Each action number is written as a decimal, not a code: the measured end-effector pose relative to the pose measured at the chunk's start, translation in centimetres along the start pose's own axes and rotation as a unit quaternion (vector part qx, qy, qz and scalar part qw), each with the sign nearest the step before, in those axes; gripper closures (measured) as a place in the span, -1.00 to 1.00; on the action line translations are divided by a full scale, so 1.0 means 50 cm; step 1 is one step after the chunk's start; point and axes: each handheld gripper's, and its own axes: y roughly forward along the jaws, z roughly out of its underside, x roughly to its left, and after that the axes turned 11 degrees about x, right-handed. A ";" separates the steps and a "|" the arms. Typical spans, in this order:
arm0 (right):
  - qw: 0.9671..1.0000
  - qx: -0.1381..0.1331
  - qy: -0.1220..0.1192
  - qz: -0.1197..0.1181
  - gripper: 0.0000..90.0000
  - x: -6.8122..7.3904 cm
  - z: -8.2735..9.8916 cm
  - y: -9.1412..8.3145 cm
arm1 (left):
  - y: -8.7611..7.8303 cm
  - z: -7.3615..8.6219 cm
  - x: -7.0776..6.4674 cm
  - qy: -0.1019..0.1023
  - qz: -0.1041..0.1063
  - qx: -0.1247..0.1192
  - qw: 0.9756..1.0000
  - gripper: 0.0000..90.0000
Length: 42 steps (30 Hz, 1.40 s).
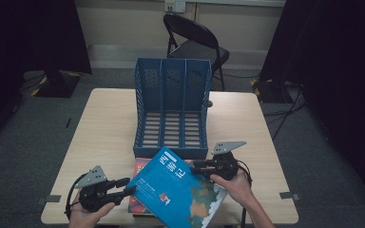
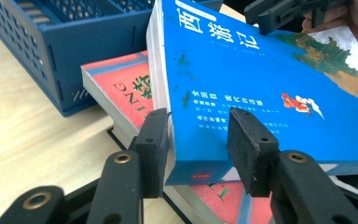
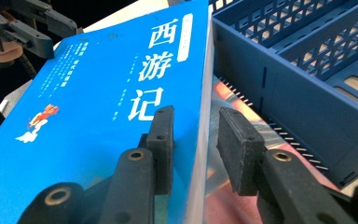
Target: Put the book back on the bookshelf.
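A thick blue book (image 1: 176, 190) with white Chinese lettering lies aslant over a red book (image 1: 140, 167) at the table's near edge. My left gripper (image 1: 127, 186) straddles its near left corner. In the left gripper view one pad (image 2: 154, 144) lies against the page edge of the blue book (image 2: 242, 79), and the other pad (image 2: 251, 149) stands over the cover. My right gripper (image 1: 195, 167) straddles the far right edge. In the right gripper view one pad (image 3: 162, 144) lies over the cover (image 3: 107, 93), and a sliver of gap separates the book's edge from the other pad (image 3: 240, 149). Both grippers look open.
A blue three-slot file rack (image 1: 172, 76) stands mid-table just beyond the books, open side toward me. The red book (image 2: 121, 84) lies against the rack's front wall (image 2: 37, 46). A black folding chair (image 1: 195, 38) stands behind the table. Bare tabletop (image 1: 100, 123) lies left and right of the rack.
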 end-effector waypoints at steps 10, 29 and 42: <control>1.000 0.001 0.000 -0.010 0.55 0.003 0.008 -0.004 | -0.008 0.010 0.001 0.011 0.001 0.019 1.000 0.15; 1.000 -0.009 0.007 0.011 0.48 0.043 0.060 -0.036 | 0.026 -0.030 0.030 -0.016 0.000 0.015 1.000 0.28; 1.000 0.003 -0.009 0.024 0.32 0.066 0.070 -0.051 | 0.046 -0.061 0.023 -0.029 -0.026 0.007 0.999 0.20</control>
